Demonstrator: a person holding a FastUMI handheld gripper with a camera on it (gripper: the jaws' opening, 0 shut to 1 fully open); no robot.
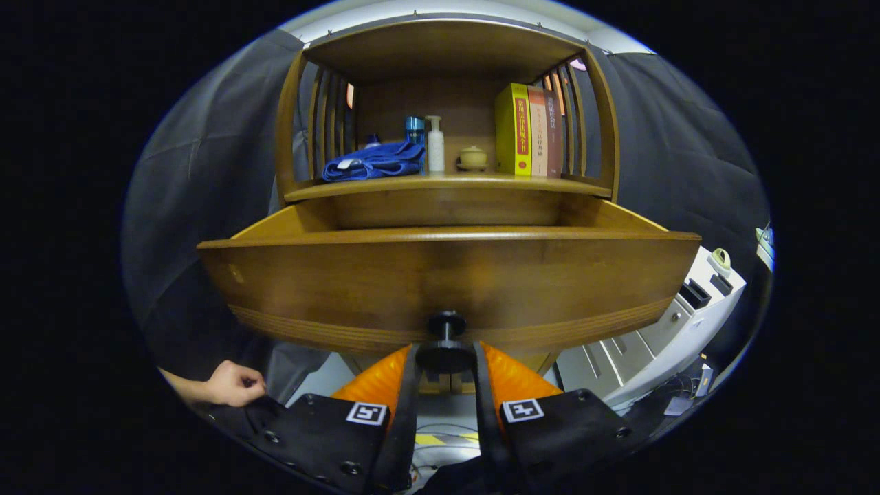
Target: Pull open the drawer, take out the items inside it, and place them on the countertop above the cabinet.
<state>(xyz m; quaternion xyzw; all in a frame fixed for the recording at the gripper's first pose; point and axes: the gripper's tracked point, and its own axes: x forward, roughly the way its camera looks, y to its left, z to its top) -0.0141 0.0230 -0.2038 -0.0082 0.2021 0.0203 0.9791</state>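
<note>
One drawer (447,275) is seen, pulled out of the cabinet (447,48) toward the camera. One black knob (446,347) sits at the middle of its front, low down. The knob is held between the two orange fingers (375,381), and the jaws of the gripper (446,364) are closed on it from both sides.

On the tabletop (447,184) above the drawer, several things are counted: one blue cloth (375,163), one blue bottle (414,130) behind it, one white pump bottle (435,144), one small pot (473,158) with a lid, and three books (533,130) standing upright, the nearest one yellow. A small dark-blue thing behind the cloth is mostly covered and cannot be made out.

The inside of the drawer is hidden by its high front, so its contents cannot be told. Only the side walls and the back wall are seen.

One hand (234,385) is seen low on the left, beside the black body of the gripper. One white unit (660,337) stands to the right below the drawer and is partly cut off.
</note>
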